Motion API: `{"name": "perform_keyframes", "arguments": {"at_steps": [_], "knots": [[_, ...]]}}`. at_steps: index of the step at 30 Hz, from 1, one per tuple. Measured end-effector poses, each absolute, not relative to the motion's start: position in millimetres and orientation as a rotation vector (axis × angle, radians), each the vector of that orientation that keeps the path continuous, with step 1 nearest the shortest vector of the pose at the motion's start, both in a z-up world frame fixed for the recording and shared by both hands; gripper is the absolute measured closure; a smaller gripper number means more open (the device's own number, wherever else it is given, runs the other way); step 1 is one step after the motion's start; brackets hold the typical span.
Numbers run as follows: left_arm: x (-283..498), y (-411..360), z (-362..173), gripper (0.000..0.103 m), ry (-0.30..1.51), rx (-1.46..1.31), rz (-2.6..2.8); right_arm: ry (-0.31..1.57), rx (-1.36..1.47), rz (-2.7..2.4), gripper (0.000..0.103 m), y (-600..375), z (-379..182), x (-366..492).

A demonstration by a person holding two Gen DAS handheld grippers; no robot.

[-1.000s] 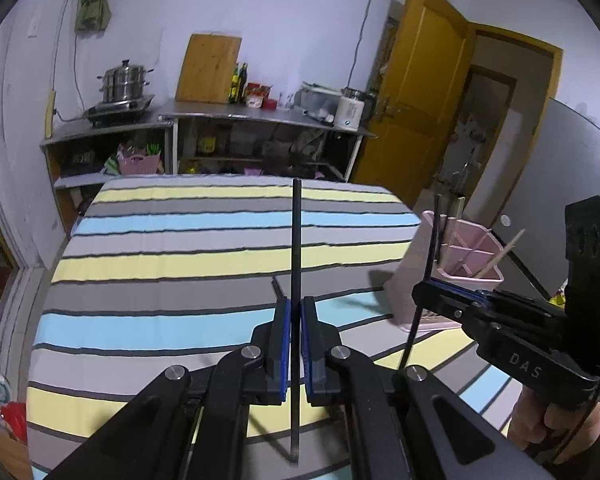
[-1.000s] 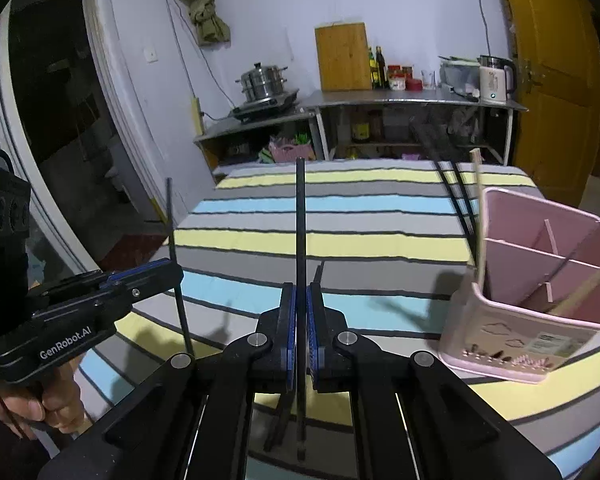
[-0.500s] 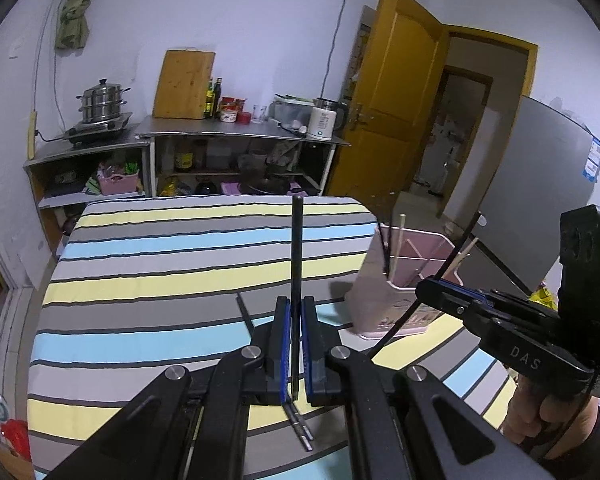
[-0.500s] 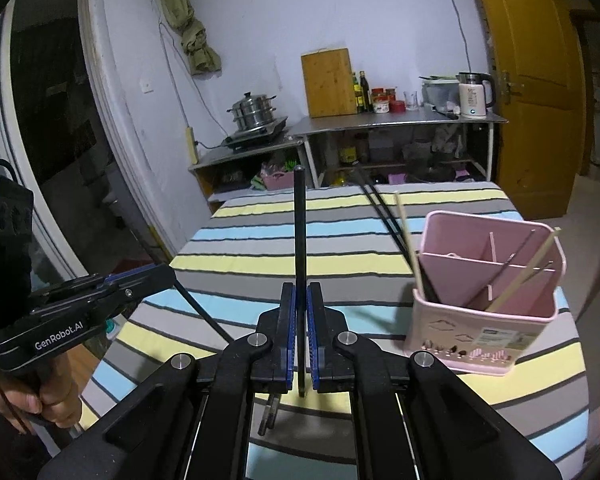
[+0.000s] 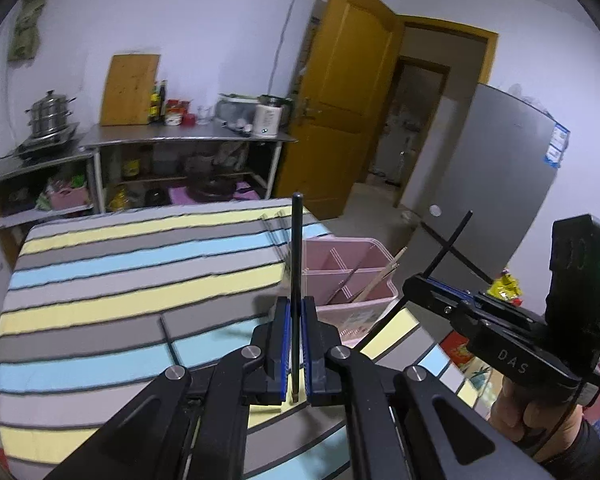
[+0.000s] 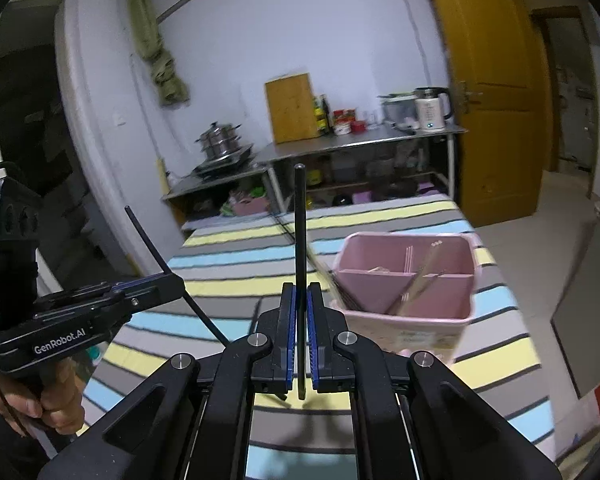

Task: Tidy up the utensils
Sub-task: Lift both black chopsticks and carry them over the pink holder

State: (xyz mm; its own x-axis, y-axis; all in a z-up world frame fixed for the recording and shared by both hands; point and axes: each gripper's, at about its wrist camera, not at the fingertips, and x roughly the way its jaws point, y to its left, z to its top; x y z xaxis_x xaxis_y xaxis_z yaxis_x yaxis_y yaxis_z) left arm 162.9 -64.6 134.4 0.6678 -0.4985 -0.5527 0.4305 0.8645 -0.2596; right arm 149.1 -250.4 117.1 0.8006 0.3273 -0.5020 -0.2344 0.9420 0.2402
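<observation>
the left chopstick (image 5: pixel 296 264) is a thin black stick standing upright between the blue pads of the left claw (image 5: pixel 296 344). the jaws are closed tight on it, gripping near its lower end; most of its length rises above the pads and only a short stub shows below them. the right chopstick (image 6: pixel 299 248), also black, is clamped the same way in the right claw (image 6: pixel 300 332), jaws shut on it, long end pointing up. seen from the other side, each stick leans at a slant out of its claw.

the pink holder (image 5: pixel 384 256) sits on the striped tablecloth (image 5: pixel 120 280) near the table's right edge. it is divided into compartments and already contains light wooden sticks (image 6: pixel 420 276) leaning at an angle, plus some dark sticks at its left corner. in the left view the holder lies just beyond and to the right of the gripped chopstick; in the right view it lies just to the right of that chopstick. neither gripped stick is inside the holder.

each claw is held by a hand (image 6: pixel 48 400) on its handle. behind the table stand a metal counter (image 5: pixel 180 136), a steel pot (image 5: pixel 50 114), a cutting board (image 5: pixel 130 88), a yellow door (image 5: pixel 340 100) and a grey fridge (image 5: pixel 500 168).
</observation>
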Motion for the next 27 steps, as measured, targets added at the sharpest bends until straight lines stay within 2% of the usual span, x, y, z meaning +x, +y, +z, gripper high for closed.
{"name": "perform_keyframes", "arguments": {"at_steps": [14,27], "knots": [[215,-109,192,0.098,0.537,-0.108,-0.562,0.401,0.211,0.204,0.098,-295,173,169],[250,-132,141,0.098,0.589,-0.071,-0.555,0.443,0.188,0.165,0.098,-294,137,195]]}}
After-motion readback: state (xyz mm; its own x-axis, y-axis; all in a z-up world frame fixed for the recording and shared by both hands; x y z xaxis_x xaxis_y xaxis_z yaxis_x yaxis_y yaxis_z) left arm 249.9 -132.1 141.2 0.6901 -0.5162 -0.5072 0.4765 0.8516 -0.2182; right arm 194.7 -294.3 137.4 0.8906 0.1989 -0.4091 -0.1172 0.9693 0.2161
